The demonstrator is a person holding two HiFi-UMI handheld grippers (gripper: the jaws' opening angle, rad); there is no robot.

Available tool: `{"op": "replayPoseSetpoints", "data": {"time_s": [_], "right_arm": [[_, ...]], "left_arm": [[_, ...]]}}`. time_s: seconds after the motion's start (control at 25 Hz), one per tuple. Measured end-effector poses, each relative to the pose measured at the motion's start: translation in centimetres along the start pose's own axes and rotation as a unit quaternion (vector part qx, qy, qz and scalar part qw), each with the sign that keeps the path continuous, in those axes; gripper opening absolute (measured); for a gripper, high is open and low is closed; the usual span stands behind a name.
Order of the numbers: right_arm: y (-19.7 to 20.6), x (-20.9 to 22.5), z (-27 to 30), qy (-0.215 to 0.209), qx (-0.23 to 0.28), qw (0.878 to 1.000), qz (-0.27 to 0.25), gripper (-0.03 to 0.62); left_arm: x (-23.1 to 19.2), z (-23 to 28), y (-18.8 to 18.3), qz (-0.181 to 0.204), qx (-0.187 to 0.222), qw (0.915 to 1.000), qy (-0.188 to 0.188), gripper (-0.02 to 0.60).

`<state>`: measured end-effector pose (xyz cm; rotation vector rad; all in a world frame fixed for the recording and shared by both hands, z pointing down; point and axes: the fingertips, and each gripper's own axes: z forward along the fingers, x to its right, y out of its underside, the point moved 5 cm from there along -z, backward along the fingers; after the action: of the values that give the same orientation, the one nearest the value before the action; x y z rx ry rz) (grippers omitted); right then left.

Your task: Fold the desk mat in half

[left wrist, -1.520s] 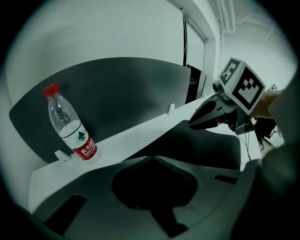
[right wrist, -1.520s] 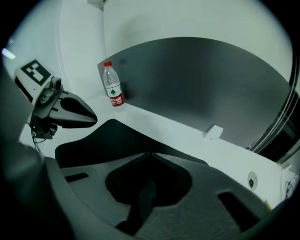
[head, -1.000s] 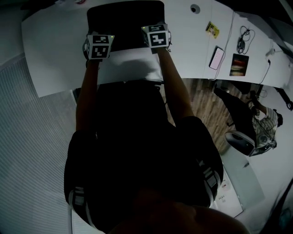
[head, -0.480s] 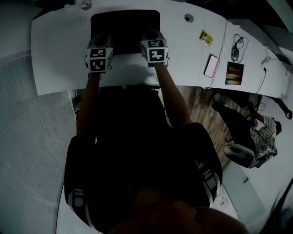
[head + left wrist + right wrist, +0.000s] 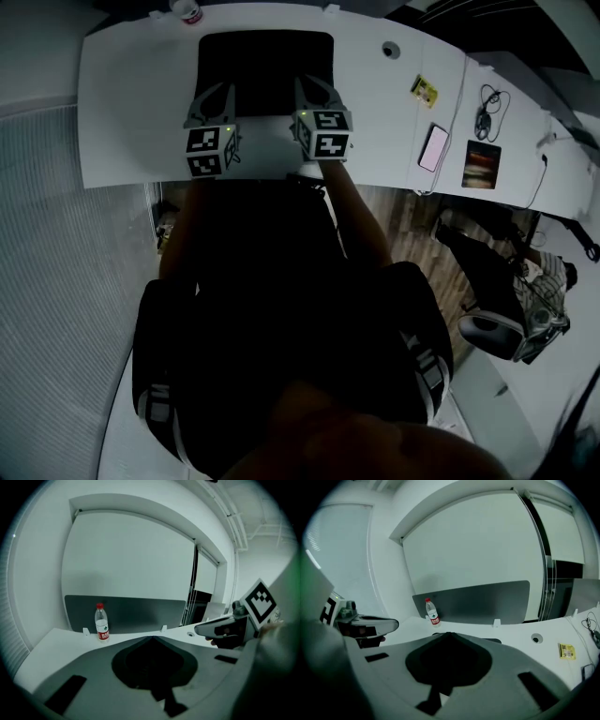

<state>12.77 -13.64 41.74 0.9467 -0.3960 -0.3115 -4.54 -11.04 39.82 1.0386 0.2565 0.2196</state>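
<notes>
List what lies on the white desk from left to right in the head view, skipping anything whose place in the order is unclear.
Water bottle → desk mat → round hole → phone → dark printed card

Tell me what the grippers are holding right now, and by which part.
Nothing. The left gripper and right gripper are shut and empty, above the desk mat.

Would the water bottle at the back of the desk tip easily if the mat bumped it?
Probably: the water bottle stands upright, tall and narrow, so a nudge high up would likely topple it. On its side it would likely roll, being round. Fill unclear.
</notes>
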Motion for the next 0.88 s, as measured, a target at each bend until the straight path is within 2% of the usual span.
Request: {"op": "replayPoseSetpoints", "data": {"time_s": [0.48,0.88], "right_arm": [[-1.1,-3.5,-4.2,-0.003,0.033,0.999,0.027,0.000],[-1.2,-6.1,-4.7,0.009,0.043,0.999,0.020,0.002]], "left_arm": [[-0.5,-4.9,-2.5,-0.018,0.055,0.9982,0.019,0.005],[-2.3,-6.4,-2.1,-0.027,0.063,0.9973,0.026,0.005]]}}
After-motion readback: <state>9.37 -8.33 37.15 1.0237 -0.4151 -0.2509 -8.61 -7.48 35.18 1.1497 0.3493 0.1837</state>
